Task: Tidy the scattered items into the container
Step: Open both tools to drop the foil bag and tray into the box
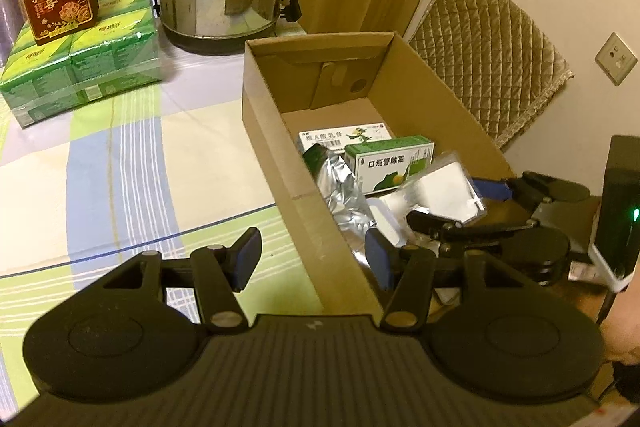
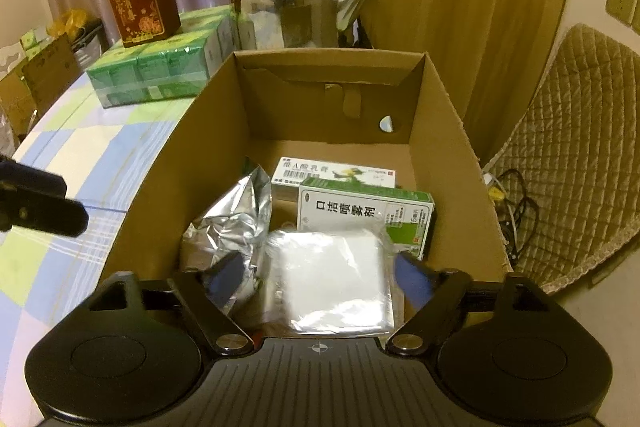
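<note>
Here the cardboard box (image 2: 448, 131) sits on the checked tablecloth (image 1: 120, 155), its long axis running away from both cameras toward the steel kettle (image 2: 288, 3) behind its far end. Inside, a white-and-green carton (image 2: 364, 215) lies flat across the box, its printed face up, half overlapping a paler flat carton (image 2: 328, 169) behind it. A crumpled silver foil pouch (image 2: 232, 215) leans against the left wall, its top pointing up. A clear-wrapped white packet (image 2: 332, 279) lies nearest, between the fingers of the right gripper (image 2: 324, 279); the jaws stand wide, blue pads clear of the packet on both sides. The left gripper (image 1: 312, 259) hangs over the box's near left wall, jaws partly apart, one finger outside the wall and one inside, gripping nothing.
</note>
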`<act>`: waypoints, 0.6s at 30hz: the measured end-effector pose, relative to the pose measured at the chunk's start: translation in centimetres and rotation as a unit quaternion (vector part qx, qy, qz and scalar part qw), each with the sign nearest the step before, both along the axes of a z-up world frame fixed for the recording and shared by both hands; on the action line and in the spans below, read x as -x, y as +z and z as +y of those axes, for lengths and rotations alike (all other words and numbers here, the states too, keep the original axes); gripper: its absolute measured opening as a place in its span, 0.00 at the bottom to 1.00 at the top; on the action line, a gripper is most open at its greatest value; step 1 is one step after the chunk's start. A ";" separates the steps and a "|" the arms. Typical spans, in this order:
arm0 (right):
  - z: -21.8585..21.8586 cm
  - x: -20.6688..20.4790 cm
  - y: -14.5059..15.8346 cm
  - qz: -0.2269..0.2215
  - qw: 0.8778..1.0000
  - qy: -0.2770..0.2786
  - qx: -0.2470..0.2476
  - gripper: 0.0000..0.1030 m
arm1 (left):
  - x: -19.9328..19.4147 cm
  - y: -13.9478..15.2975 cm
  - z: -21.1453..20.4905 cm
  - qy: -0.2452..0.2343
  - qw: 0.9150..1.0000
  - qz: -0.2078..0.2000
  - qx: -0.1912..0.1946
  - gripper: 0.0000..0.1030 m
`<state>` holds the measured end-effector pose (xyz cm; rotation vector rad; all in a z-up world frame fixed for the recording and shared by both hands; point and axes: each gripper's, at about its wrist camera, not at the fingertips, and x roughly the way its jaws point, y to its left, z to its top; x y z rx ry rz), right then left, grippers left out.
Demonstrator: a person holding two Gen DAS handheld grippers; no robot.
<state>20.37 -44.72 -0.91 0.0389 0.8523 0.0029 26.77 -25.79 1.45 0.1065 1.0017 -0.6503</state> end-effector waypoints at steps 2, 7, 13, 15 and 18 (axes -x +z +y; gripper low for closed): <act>0.1 0.4 0.4 -0.004 1.000 0.001 -0.002 0.81 | 0.2 -0.2 0.3 0.002 1.000 0.001 -0.002 0.50; 0.2 1.8 1.9 -0.017 1.000 -0.007 -0.014 0.83 | 1.1 -0.2 1.1 0.008 1.000 -0.006 -0.009 0.54; 0.3 4.9 4.2 -0.039 0.999 -0.023 -0.025 0.88 | 3.3 0.1 2.8 0.026 1.000 -0.011 -0.003 0.69; 0.4 6.2 4.8 -0.044 0.998 -0.028 -0.030 0.91 | 4.2 0.4 3.2 0.030 0.999 -0.018 -0.002 0.76; 0.8 8.3 5.7 -0.049 0.998 -0.032 -0.034 0.94 | 6.1 0.9 3.7 0.031 0.999 -0.038 -0.001 0.86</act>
